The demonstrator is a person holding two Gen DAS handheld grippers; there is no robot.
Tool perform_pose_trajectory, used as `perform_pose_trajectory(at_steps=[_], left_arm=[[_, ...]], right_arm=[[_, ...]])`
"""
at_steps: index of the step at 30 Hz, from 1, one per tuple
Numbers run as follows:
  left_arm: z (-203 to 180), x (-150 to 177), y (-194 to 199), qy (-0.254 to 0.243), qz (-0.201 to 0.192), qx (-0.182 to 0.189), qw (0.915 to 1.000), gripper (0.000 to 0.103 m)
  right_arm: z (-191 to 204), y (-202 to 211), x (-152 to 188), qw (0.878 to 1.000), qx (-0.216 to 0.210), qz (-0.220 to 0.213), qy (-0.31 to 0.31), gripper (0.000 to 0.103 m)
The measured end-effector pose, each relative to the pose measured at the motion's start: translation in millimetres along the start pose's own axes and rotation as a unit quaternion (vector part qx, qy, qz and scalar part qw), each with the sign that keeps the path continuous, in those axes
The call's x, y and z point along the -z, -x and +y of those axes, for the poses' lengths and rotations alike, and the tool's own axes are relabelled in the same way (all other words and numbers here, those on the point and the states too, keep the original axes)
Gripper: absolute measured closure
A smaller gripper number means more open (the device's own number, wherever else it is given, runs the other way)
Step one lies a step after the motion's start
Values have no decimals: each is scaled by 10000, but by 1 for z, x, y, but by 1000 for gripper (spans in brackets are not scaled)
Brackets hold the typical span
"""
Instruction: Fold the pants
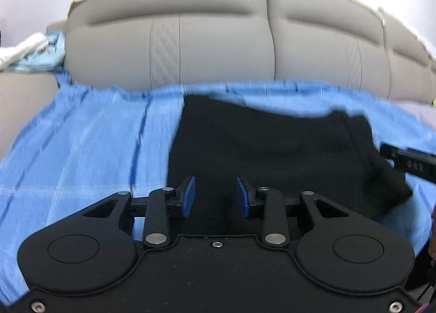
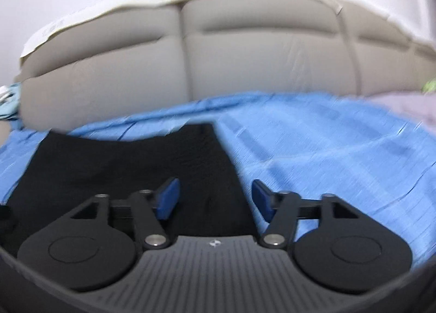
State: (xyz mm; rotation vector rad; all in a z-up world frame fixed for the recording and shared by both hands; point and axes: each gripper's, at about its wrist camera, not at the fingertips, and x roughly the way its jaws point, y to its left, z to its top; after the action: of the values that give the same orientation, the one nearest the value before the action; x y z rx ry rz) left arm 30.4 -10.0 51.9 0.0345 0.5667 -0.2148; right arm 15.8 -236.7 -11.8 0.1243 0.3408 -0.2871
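Already the black pants [image 1: 272, 149] are laid in a compact fold on the blue sheet [image 1: 81, 144], near its back edge by the sofa [image 1: 218, 48]. Nothing is held: the left gripper [image 1: 215, 196] is kept narrow, the right gripper [image 2: 215, 198] wide. Through the blur, one more fold seems called for, needing a fresh grasp of an edge.
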Motion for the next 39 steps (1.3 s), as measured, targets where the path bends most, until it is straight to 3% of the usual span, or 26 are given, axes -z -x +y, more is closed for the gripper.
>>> perform_pose_trajectory(at_steps=[3,7,8,9,11,12,16,19,23,26,29,30,31,33,36,39], left_arm=[[7,-29,-11,-59,-262,65,9996,69],[8,-57,-53,-268,-228,228,9991,72],[8,-62,-66,-302,-147,332,9989,81],[7,-66,-77,-360,-79,423,9984,86],[3,-70,-100,-557,28,530,9970,86],[0,-70,-113,-644,53,464,9968,86],[5,-65,-153,-540,224,82,9983,86],[19,-61,-165,-170,235,34,9996,86],[20,-60,-173,-144,248,-113,9995,86],[17,-59,-177,-207,241,-145,9994,85],[16,-58,-175,-221,229,-150,9994,84],[16,-58,-175,-207,229,-142,9994,84],[17,-58,-175,-195,229,-135,9995,84],[17,-58,-176,-184,229,-130,9995,84],[17,-58,-176,-196,225,-143,9995,84],[16,-58,-176,-203,219,-148,9994,83]], right_arm=[[-6,-5,-18,9998,-110,-140,124,17],[9,-33,-40,9940,-743,45,796,17],[14,-40,-42,9906,-940,111,985,24],[19,-47,-43,9857,-1203,202,1162,48],[27,-56,-43,9793,-1342,334,1481,77],[29,-62,-43,9767,-1313,338,1663,79],[17,-83,-43,9781,-1316,537,1520,79],[16,-87,-37,9805,-964,456,1650,79],[8,-106,-35,9861,-656,624,1395,79],[0,-95,-42,9929,-566,245,1021,75],[-10,-64,-53,9880,-1281,-593,625,70],[-10,-54,-55,9811,-1668,-795,581,53],[-6,-50,-56,9764,-1875,-810,707,50],[9,-51,-51,9721,-1969,-565,1141,48],[21,-70,-38,9703,-2059,225,1250,49],[21,-77,-33,9774,-1642,351,1284,53]])
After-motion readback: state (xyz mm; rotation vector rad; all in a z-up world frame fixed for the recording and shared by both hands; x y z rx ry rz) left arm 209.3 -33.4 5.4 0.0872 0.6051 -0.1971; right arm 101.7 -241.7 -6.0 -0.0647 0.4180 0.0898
